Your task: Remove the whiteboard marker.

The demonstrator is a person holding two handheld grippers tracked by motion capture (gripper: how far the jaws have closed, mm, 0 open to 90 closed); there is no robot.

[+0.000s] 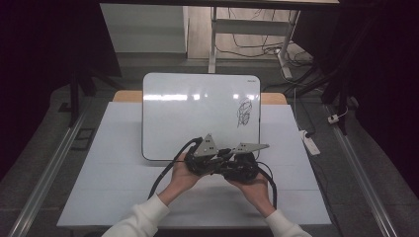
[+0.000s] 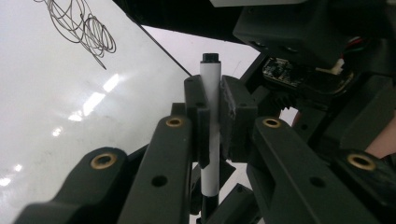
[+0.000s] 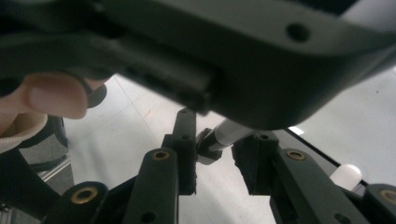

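A whiteboard (image 1: 197, 113) lies on the white table (image 1: 113, 173), with a black scribble (image 1: 244, 112) near its right edge. Both hands hold the grippers close together at the board's front edge. My left gripper (image 2: 212, 116) is shut on a white marker (image 2: 210, 84), which stands upright between its pads with a black end on top. In the high view the left gripper (image 1: 205, 158) sits just left of the right gripper (image 1: 242, 165). My right gripper (image 3: 215, 154) faces the left one. The marker's black end (image 3: 208, 144) lies in the gap between its jaws, close to the left jaw.
A power strip (image 1: 309, 140) and loose cables lie on the floor to the right of the table. Desk legs (image 1: 212, 44) stand behind the board. Metal rails run along both sides of the table. A small white rounded thing (image 3: 348, 175) shows beside the right gripper's jaw.
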